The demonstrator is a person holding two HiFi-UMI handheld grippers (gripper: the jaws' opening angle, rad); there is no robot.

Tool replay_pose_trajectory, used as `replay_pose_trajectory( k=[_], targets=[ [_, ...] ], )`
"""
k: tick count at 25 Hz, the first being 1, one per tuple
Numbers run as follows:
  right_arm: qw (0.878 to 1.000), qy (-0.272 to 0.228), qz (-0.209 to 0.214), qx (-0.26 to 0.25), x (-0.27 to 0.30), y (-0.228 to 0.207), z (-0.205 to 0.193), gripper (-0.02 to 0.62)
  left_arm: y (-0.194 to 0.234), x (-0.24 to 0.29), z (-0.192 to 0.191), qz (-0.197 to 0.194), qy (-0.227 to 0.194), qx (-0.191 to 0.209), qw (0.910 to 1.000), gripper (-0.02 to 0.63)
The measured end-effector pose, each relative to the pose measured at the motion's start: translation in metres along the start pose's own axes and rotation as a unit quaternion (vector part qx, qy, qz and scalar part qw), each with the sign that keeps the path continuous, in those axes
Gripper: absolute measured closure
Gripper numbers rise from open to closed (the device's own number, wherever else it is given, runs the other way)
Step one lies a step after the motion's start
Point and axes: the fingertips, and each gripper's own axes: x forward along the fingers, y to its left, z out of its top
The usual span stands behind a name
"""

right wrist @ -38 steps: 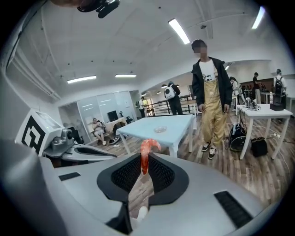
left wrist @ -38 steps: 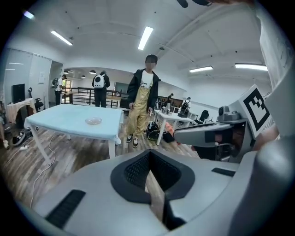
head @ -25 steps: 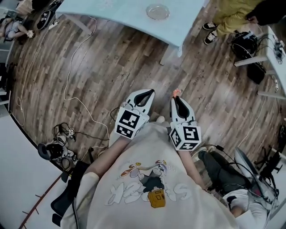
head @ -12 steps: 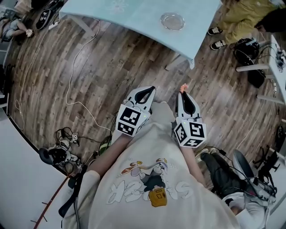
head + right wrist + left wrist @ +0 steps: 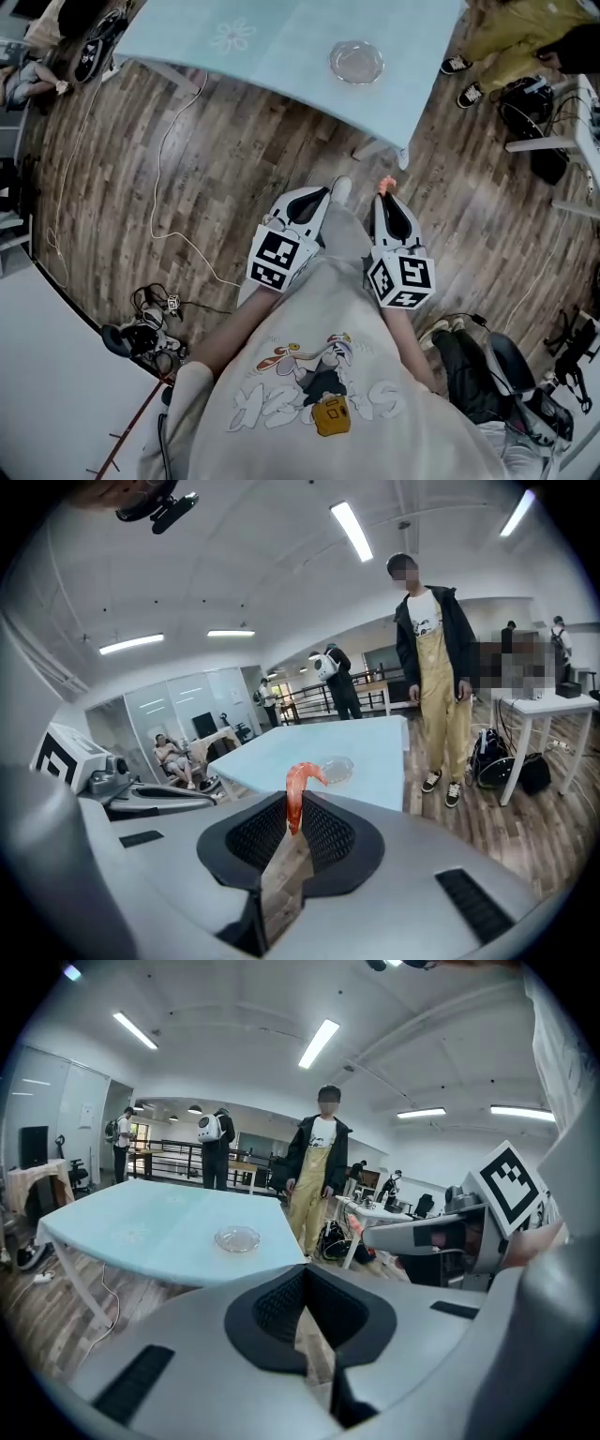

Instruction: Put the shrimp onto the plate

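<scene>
My right tongs (image 5: 293,829) pinch a curved orange shrimp (image 5: 296,785); my left tongs (image 5: 304,1279) are closed on nothing. Wood-plank floor (image 5: 234,159) lies between me and the pale blue surface (image 5: 281,37) at 12 o'clock, which carries the round clear plate (image 5: 356,62). A person in yellow overalls (image 5: 439,677) stands beyond at 1 o'clock.

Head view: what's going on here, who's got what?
A person stands on the wood floor short of the light blue table, a claw in each hand. The right claw is shut on a shrimp, whose curled end pokes past the tips. The left claw is shut with nothing in it. The clear plate sits empty on the table; the shrimp isn't there yet.
</scene>
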Motion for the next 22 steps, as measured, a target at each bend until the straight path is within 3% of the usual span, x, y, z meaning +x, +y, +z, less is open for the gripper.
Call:
replay_pose_trajectory(
  k=[3, 7, 16, 22],
  targets=[
    [0.999, -0.012, 0.016, -0.026, 0.034, -0.011, 0.028, 0.528, 0.021, 0.031, 0.025, 0.007, 0.003, 0.011, 0.9999, 0.609],
    [0.998, -0.014, 0.042, -0.054, 0.076, -0.027, 0.053, 0.529, 0.032, 0.077, 0.058, 0.004, 0.009, 0.055, 0.9985, 0.609],
    [0.995, -0.015, 0.086, -0.053, 0.134, -0.069, 0.086, 0.528, 0.048, 0.138, 0.089, 0.022, 0.018, 0.058, 0.9979, 0.609],
    [0.994, -0.015, 0.096, -0.045, 0.158, -0.071, 0.098, 0.528, 0.059, 0.158, 0.095, 0.008, 0.041, 0.062, 0.9972, 0.609]
  ],
)
